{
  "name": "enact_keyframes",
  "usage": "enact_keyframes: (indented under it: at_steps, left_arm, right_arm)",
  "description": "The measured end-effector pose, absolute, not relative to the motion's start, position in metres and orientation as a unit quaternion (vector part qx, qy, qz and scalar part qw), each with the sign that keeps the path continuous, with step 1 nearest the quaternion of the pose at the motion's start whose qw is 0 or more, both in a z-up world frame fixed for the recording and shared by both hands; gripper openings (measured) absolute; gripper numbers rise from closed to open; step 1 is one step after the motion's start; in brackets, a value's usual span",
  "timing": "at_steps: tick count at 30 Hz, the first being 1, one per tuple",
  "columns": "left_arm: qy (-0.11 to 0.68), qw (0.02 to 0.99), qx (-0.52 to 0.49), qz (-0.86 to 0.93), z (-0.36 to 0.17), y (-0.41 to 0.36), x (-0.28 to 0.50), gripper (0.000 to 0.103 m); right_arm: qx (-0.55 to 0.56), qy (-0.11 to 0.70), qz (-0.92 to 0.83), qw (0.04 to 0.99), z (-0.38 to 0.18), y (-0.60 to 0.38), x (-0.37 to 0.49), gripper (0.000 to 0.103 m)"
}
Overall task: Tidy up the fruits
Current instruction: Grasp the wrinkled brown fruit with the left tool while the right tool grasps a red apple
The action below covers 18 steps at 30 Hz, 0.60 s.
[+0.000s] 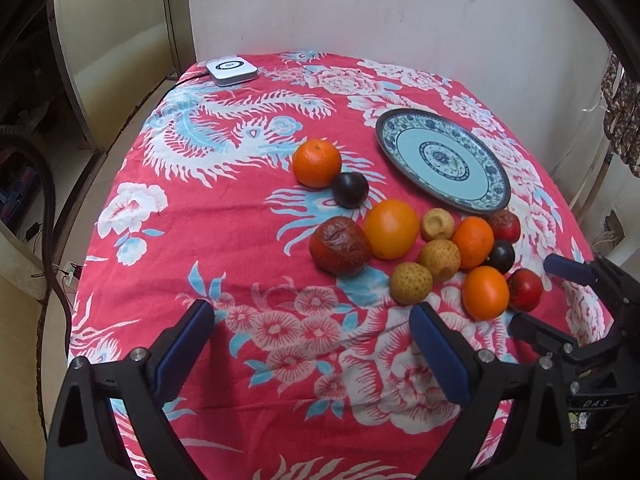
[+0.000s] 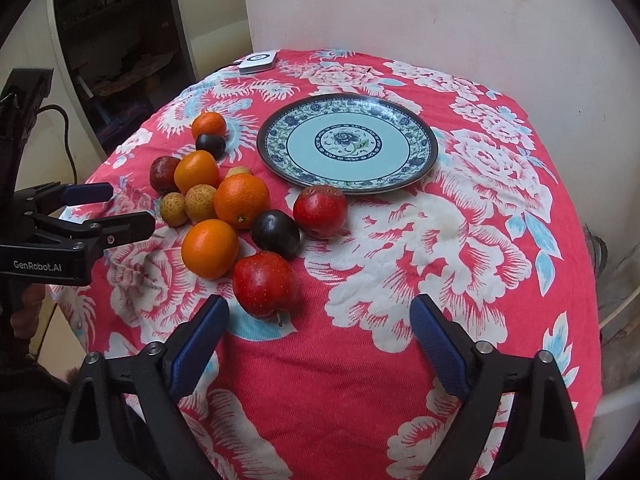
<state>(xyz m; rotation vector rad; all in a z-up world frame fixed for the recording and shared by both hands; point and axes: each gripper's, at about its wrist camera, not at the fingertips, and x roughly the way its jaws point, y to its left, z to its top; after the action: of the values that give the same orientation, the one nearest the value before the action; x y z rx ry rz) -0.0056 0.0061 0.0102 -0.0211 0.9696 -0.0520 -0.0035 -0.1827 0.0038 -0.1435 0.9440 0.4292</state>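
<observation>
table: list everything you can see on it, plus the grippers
oranges: 4, orange, one apart left of the plate, three in the cluster
plums: 2, dark purple, one touching the lone orange, one in the cluster
red fruits: 3, red, cluster edges, one wrinkled
tan fruits: 3, tan, cluster middle
plate: 1, blue-white, bare, behind the cluster
tablecloth: 1, red floral, covering the table
white box: 1, far corner
left gripper: black, blue pads, open
right gripper: same, open

Soft, even daylight is filling both views, casting only faint shadows under the fruit [image 2: 240,216]. The fisheye lenses are bending the cloth [image 1: 240,240] edges and darkening the corners. The centre is staying sharp, while a pale haze is washing the wall [image 2: 440,20].
</observation>
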Motion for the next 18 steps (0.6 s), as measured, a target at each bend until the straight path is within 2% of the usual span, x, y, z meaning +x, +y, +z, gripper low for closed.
enact_keyframes:
  at_steps: [4,12,18]
  left_arm:
    - [0.468,0.883,-0.019,-0.018,0.013,0.010,0.000,0.093]
    - [0.474,0.879,-0.029,-0.030,0.013,0.012,0.015,0.074]
    - [0.470,0.881,-0.031,-0.051,0.015,0.010,0.021,0.061]
  right_arm:
    - [-0.059,0.449,0.220,0.864,0.003,-0.183,-0.003,0.077]
    - [-0.067,0.444,0.241,0.860,0.003,-0.175,-0.007,0.056]
    - [-0.069,0.442,0.253,0.858,0.003,-0.170,-0.009,0.044]
